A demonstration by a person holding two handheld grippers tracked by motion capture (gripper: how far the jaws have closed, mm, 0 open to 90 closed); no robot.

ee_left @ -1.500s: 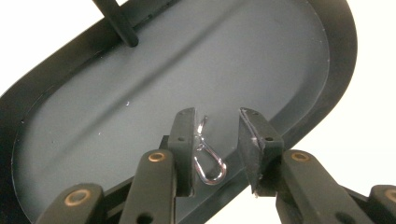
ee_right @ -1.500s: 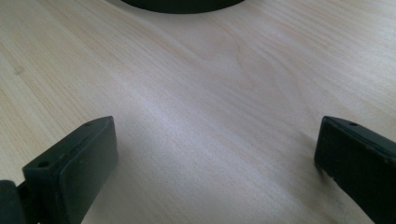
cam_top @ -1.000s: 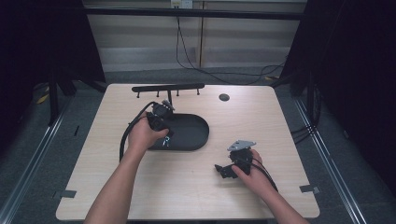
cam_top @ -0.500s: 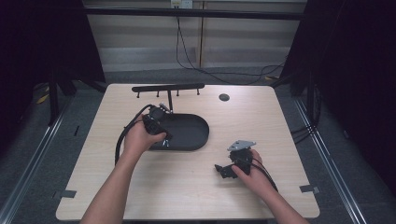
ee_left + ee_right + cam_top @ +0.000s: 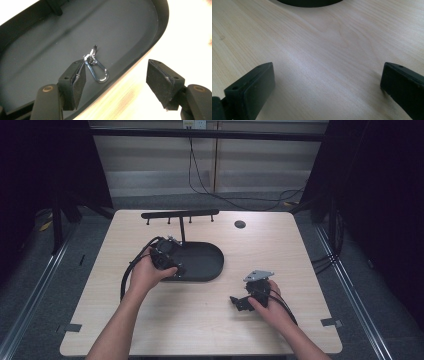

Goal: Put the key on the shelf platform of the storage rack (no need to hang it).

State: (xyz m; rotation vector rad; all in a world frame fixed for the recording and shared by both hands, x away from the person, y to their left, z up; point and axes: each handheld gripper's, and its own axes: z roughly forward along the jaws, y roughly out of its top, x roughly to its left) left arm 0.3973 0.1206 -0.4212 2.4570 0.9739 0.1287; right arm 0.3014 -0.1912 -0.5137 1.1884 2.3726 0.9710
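A small silver carabiner [image 5: 98,71] with a clip ring lies on the floor of the black oval tray [image 5: 37,50], near its front rim. My left gripper [image 5: 116,75] hovers over that rim and its jaws have just been opening. The carabiner rests just past the left pad [image 5: 79,83], and neither pad presses on it. In the high view the left gripper [image 5: 172,266] sits at the left end of the tray [image 5: 207,262]. My right gripper [image 5: 239,302] rests low over bare wood to the tray's right, and its jaws [image 5: 327,82] stand wide with nothing between them.
A black post rises from the tray and carries a horizontal bar with several hooks [image 5: 180,213]. A small dark round disc [image 5: 240,224] sits at the back of the wooden table [image 5: 300,255]. Cables trail from both grippers.
The left hand has edged slightly left and nearer at the tray's end. The right hand has stayed put.
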